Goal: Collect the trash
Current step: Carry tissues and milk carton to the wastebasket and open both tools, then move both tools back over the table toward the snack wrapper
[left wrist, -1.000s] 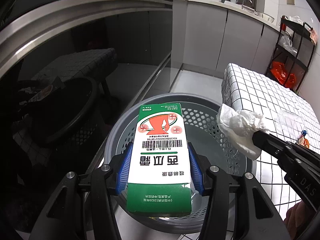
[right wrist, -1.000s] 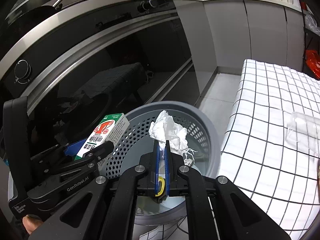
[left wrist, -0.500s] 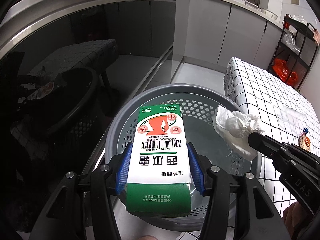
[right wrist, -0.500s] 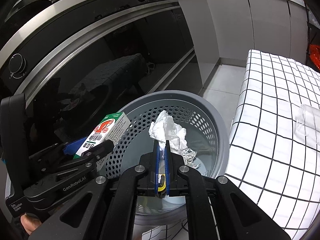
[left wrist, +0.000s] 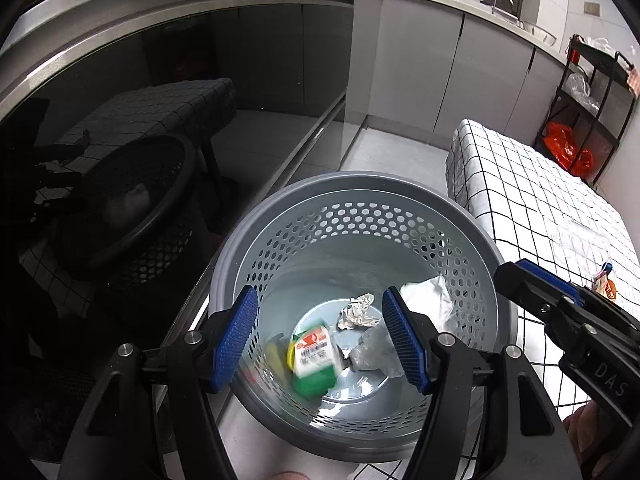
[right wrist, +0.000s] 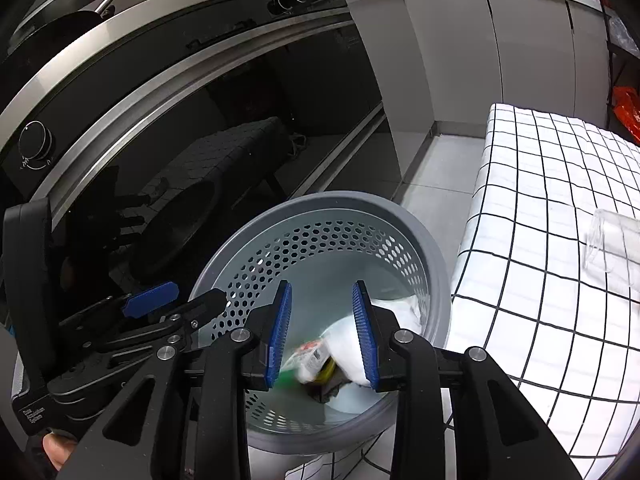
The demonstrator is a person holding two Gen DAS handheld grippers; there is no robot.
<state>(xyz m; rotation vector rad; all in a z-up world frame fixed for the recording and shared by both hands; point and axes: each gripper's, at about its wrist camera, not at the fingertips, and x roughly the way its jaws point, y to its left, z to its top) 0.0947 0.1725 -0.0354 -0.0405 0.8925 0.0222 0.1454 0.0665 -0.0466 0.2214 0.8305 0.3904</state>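
A grey perforated trash basket (left wrist: 360,188) stands on the floor; it also shows in the right wrist view (right wrist: 436,264). Inside lie a green and white carton (left wrist: 314,360), a white tissue (left wrist: 426,300), crumpled foil (left wrist: 356,312) and a clear wrapper (left wrist: 374,350). The carton (right wrist: 310,356) and tissue (right wrist: 400,312) look blurred in the right wrist view. My left gripper (left wrist: 320,340) is open and empty above the basket. My right gripper (right wrist: 322,336) is open and empty above the basket, and shows at the right of the left wrist view (left wrist: 536,280).
A table with a white checked cloth (left wrist: 540,184) stands right of the basket, with a clear plastic cup (right wrist: 612,244) and a small wrapper (left wrist: 604,280) on it. A dark glass oven front (right wrist: 180,140) is on the left. A black rack (left wrist: 588,100) stands far right.
Both grippers opened. The carton dropped from my left gripper and the tissue from my right gripper into the basket.
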